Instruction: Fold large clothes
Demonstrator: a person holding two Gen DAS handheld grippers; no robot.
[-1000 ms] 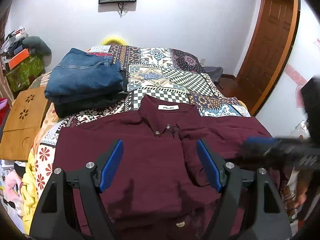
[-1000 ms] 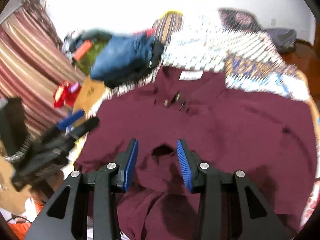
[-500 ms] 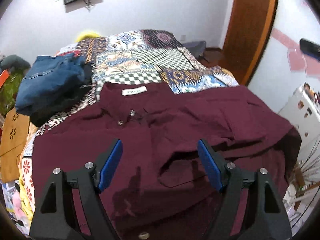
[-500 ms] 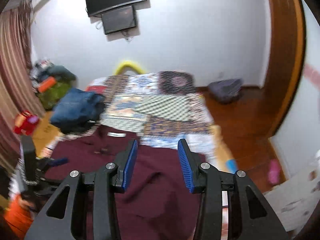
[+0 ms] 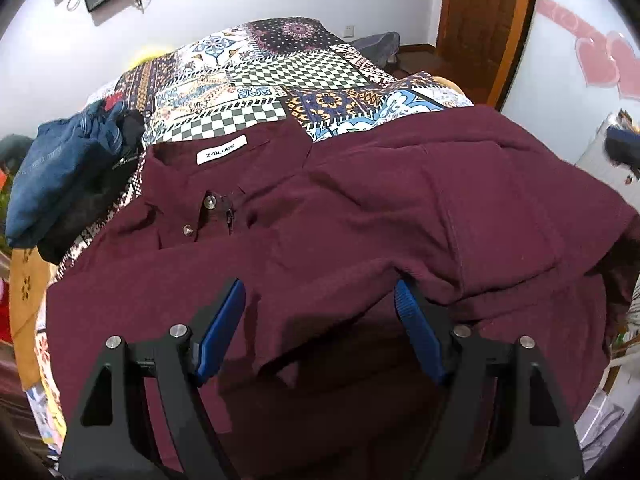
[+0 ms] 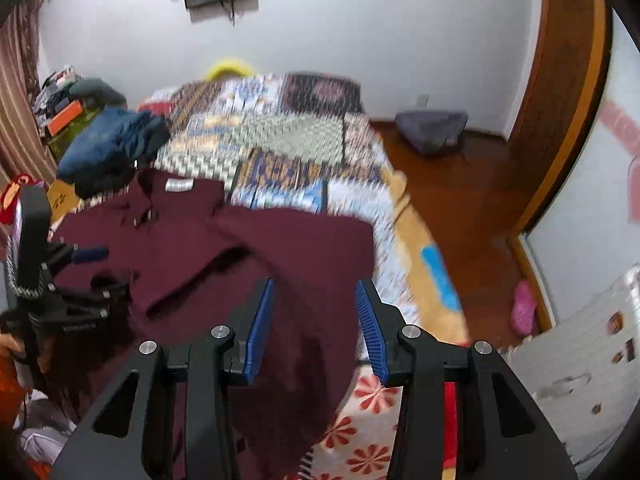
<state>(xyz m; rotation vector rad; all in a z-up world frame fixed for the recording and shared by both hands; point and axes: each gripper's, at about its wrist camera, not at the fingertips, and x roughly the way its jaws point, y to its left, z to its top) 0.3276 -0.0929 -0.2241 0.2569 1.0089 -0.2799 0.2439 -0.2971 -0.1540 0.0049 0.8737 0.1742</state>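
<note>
A maroon button-up shirt [image 5: 360, 220] lies face up on the patterned bed, collar with a white label [image 5: 221, 149] toward the far side. Its right sleeve and side hang over the bed's right edge. My left gripper [image 5: 320, 300] is open and empty, low over the shirt's lower front. In the right wrist view the shirt [image 6: 288, 248] lies ahead, and my right gripper [image 6: 315, 292] is open and empty above its right part. The left gripper [image 6: 80, 272] also shows there at the left.
A stack of folded blue jeans and dark clothes [image 5: 68, 176] sits at the bed's left, next to the collar. The patchwork bedspread [image 5: 280, 68] covers the far half. A wooden door [image 5: 484, 20] and floor [image 6: 480, 200] lie to the right.
Both grippers have swung rightward. The right gripper lifted and pulled back from the shirt's middle to its right side. The left gripper dropped closer to the fabric. Both stayed open.
</note>
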